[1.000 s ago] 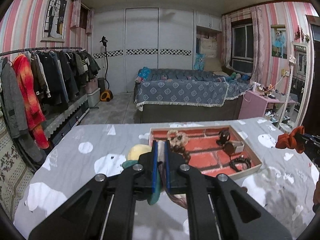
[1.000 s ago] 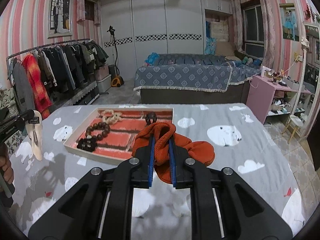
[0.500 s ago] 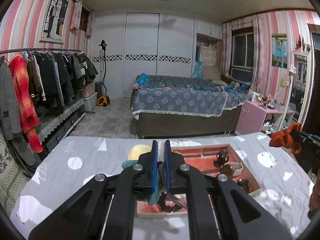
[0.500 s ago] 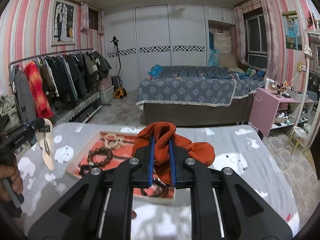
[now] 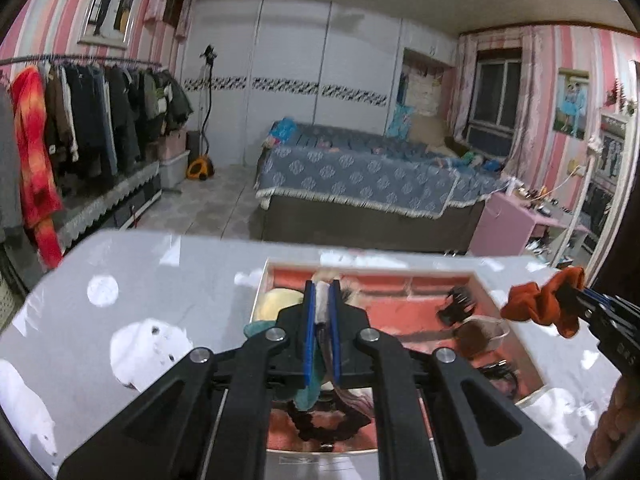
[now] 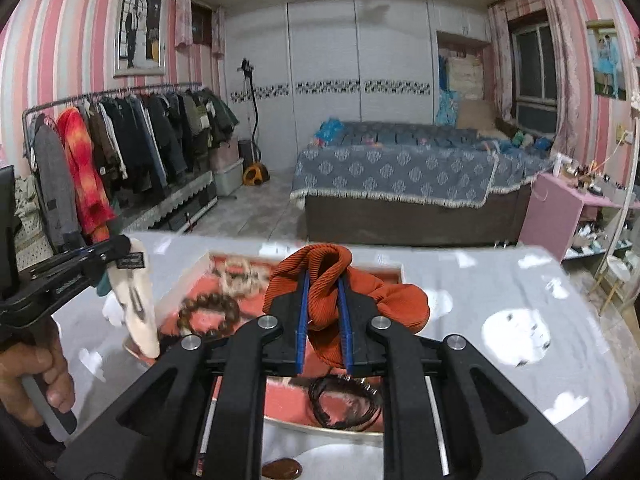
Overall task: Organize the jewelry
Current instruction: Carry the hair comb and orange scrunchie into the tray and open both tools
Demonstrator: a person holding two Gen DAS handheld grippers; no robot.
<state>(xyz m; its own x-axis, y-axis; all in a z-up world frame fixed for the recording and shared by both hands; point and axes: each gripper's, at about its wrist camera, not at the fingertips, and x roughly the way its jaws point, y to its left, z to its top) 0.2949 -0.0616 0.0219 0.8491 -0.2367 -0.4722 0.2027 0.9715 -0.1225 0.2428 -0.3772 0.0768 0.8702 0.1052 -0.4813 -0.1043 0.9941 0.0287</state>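
Holding one piece in each gripper above the tray [image 5: 504, 308] on the cloud-print table [image 6: 520, 320].

The left gripper [image 5: 321, 292] is clamped on a cream hair clip [image 6: 138, 304], which hangs below its jaws over the tray's near corner. The right gripper [image 6: 323, 284] pinches an orange scrunchie [image 6: 332, 276], bunched over and beside its jaws. Under the right jaws lie a black hair tie [image 6: 344, 404] and, ahead to the left, a brown bead bracelet [image 6: 210, 308]; a black claw clip [image 5: 456, 306] sits ahead and right of the left jaws.
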